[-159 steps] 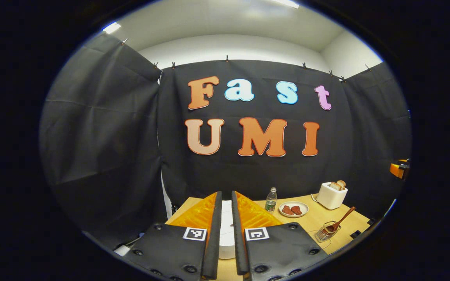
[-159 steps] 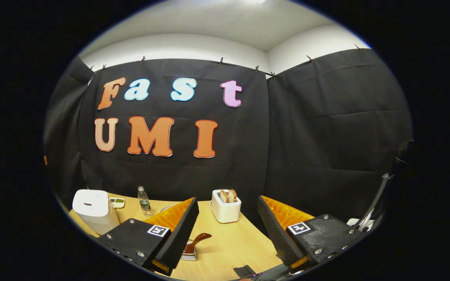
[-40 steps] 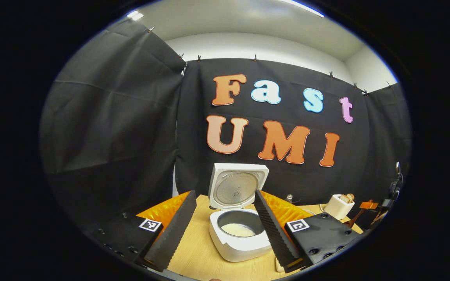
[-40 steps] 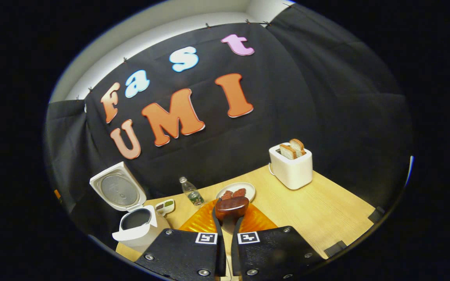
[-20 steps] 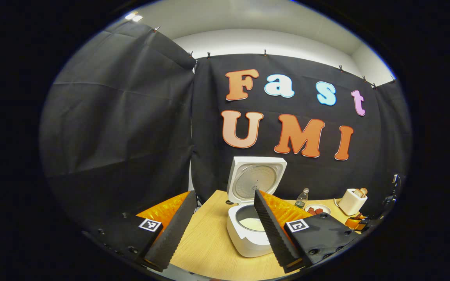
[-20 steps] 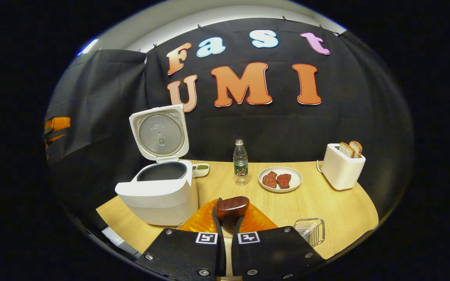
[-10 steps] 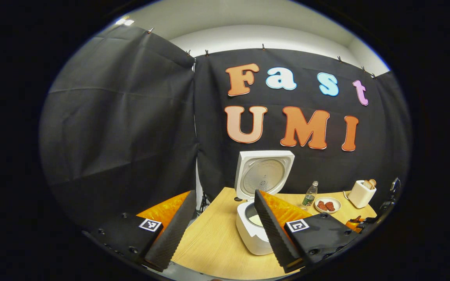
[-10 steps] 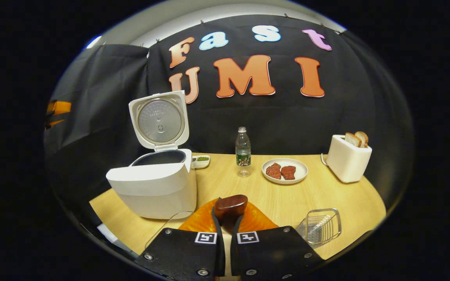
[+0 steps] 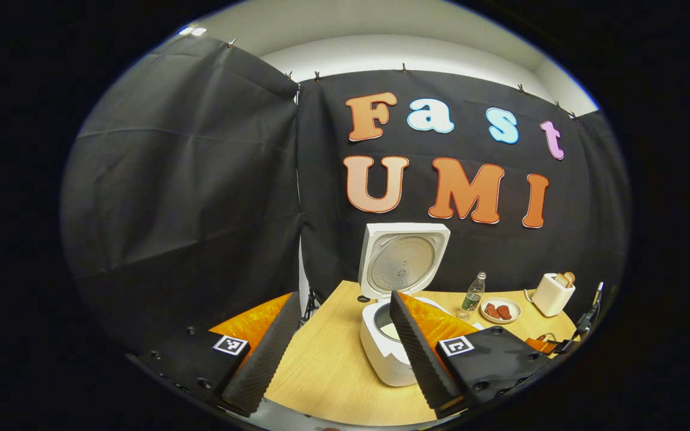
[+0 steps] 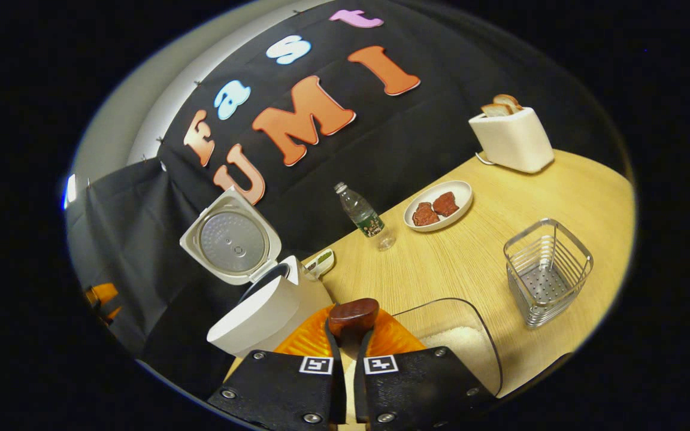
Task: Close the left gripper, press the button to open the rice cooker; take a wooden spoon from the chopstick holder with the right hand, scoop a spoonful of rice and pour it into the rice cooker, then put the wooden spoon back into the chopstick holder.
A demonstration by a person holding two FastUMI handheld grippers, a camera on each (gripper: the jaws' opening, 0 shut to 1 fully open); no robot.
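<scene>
The bench [image 10: 465, 263] is seen running from lower left to upper right of the right gripper view, with bare wood at the frame centre. The rice cooker [image 10: 267, 311] stands at lower left with its lid [image 10: 231, 242] raised, so the button step is judged done; in the left gripper view it [image 9: 384, 353] sits low at centre, a pale layer showing in the pot. A clear container of rice [image 10: 462, 341] lies at the lower centre-right, just beside the right gripper [image 10: 350, 335], whose fingers are pressed together on the wooden spoon [image 10: 353, 316], the spoon's dark rounded end protruding between them. The chopstick holder [image 10: 545, 272], a wire basket, stands empty at the right, well apart from the cooker. The scooping step is judged in hand: next the spoon would need to be dipped into the rice, levelled, and carried left over the cooker rim. Room between container and cooker is tight, and the container wall and bench edge lie close at the bottom. The left gripper [image 9: 339, 350] is spread, holding nothing, at lower centre.
</scene>
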